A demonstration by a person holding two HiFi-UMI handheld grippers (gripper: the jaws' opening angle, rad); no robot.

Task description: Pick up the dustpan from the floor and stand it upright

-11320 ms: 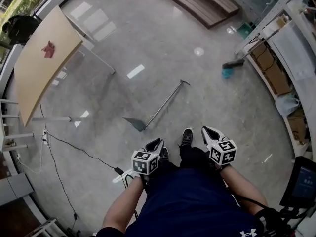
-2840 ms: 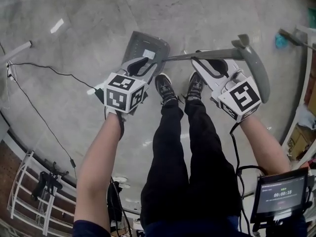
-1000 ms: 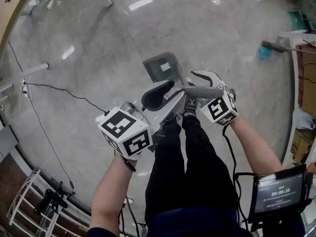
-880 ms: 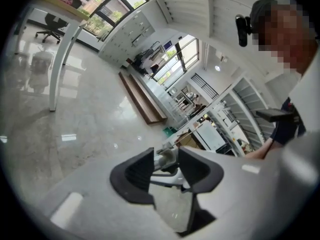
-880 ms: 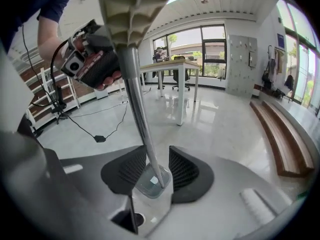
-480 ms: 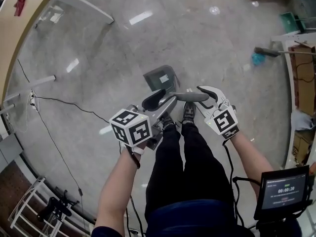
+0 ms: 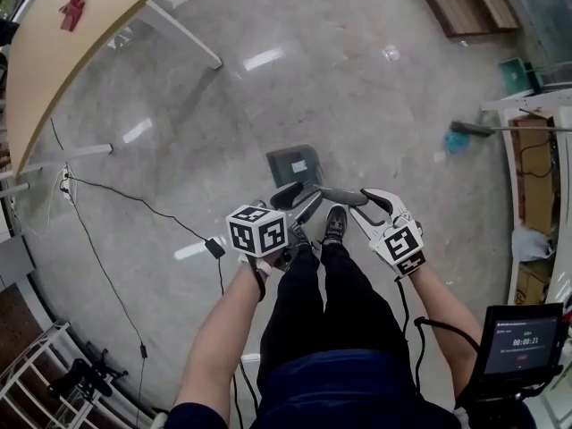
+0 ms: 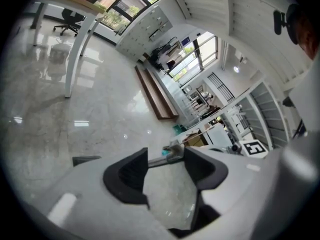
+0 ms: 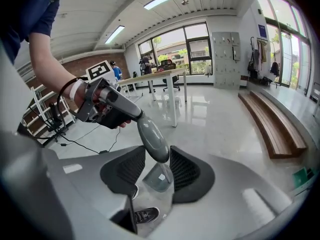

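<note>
The grey dustpan stands with its pan on the floor in front of my shoes and its long handle rising toward me. My right gripper is shut on the handle's rounded grip, which sits between both ribbed pads; the pan shows below through the jaws. My left gripper is open, and its jaws have just been opening. The handle's shaft crosses at the tips of its fingers, with no pad pressing on it. From the right gripper view, the left gripper shows next to the grip.
A tan table with a red item stands at the upper left. A black cable runs over the floor at left. A broom with a teal head, shelves and boxes are at right. A wooden bench lies at the far right.
The dustpan lay flat on the floor at first; its handle is now raised. Over the last second the right gripper rose with the grip, and the left jaws spread off the shaft.
</note>
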